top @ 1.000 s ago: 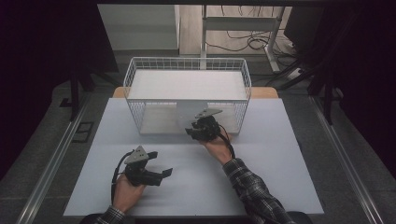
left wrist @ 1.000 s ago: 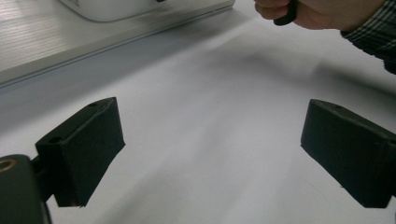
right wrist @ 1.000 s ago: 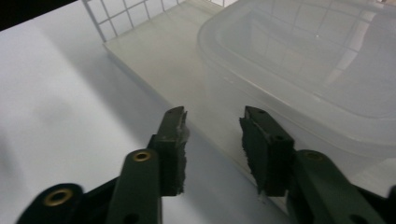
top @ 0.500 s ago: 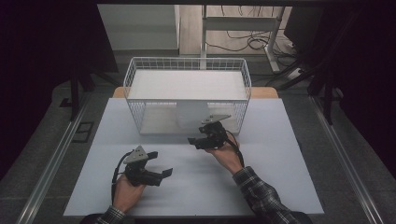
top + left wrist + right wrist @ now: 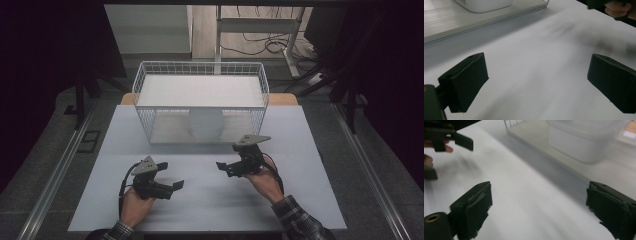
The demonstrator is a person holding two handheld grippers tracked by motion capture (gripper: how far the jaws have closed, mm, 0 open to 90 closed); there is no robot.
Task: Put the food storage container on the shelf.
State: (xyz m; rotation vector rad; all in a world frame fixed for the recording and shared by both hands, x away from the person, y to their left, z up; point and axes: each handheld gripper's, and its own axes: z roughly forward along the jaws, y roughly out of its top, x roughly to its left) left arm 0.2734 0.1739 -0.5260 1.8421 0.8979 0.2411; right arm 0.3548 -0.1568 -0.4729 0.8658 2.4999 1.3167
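The round white plastic tub [image 5: 205, 123] already sits on the lower shelf of the white wire-mesh basket rack [image 5: 145, 120], ahead of both tongs on the white bench [image 5: 300, 200]. The right tongs [image 5: 226, 168] have just been opening, nothing between them, and stand spread apart from the tub; the left tongs [image 5: 172, 189] rest spread and empty, so the placing looks done.

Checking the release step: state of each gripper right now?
Left gripper: open, holding nothing, over the white table.
Right gripper: open, jaws just been opening, nothing between them; white tub sits in the wire basket.
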